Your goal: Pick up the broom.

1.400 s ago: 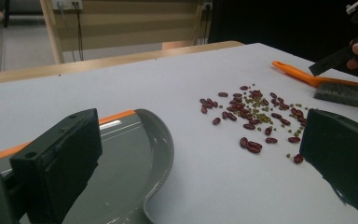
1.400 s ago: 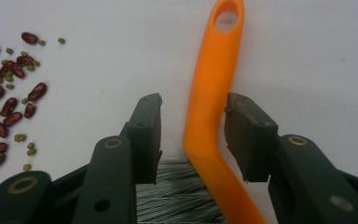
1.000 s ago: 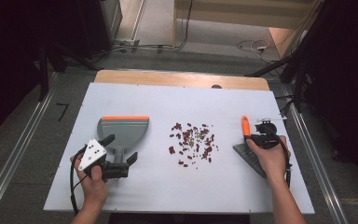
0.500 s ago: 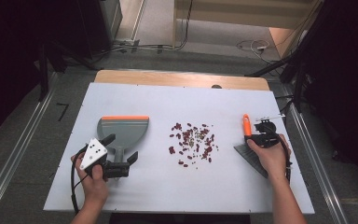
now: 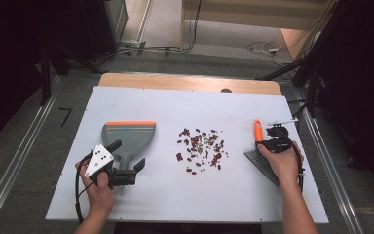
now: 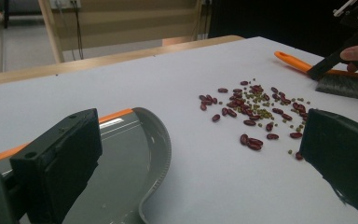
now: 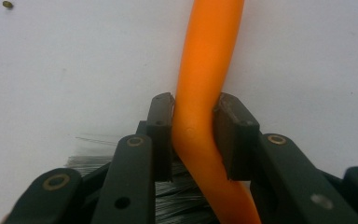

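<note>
A white table [image 5: 175,204] carries a wooden strip [image 5: 175,82] along its far edge. Cables [image 5: 263,48] lie on the grey floor beyond, and a metal rail [image 5: 9,175] runs along the left.

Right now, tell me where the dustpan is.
In the high view the dustpan lies on the table's left half, left of the spilled beans, just beyond the open left gripper.

Grey dustpan [image 5: 128,135], scattered beans [image 5: 200,150] (red, green), brush [image 5: 259,146]
</note>
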Tool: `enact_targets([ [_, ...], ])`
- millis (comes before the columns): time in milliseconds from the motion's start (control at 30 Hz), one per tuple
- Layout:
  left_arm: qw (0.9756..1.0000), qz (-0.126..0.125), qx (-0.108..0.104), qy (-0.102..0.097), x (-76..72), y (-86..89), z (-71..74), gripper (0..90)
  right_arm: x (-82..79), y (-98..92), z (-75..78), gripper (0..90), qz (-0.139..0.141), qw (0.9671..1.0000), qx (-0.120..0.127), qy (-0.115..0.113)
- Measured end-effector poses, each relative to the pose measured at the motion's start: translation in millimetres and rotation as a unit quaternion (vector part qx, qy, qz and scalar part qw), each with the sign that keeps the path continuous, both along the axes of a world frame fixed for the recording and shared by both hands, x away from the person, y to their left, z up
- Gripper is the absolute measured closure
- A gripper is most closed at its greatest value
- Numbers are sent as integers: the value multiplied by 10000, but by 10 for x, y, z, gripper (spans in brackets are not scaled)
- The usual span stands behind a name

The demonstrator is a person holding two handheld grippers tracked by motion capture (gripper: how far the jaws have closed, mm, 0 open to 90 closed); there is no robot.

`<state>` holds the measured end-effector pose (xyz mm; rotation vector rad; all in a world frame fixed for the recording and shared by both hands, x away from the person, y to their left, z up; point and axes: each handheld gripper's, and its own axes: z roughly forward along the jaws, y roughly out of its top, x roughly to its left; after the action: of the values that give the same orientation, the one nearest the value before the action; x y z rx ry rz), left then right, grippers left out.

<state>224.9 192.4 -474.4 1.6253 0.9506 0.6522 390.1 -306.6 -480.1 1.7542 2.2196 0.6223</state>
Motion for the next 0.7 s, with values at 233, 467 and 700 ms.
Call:
enact_targets([
  [233,10000,-35,24,7,7,-21,-1,0,-31,21,-11,675,119,9997,-135,-134],
  [467,10000,-22,-21,-23,-5,9,4,0,-113,-73,-30,677,154,9982,290,-496],
  [700,10000,22,-26,-17,-15,35,2,0,-271,-219,70,682,92,9890,962,-1121],
])
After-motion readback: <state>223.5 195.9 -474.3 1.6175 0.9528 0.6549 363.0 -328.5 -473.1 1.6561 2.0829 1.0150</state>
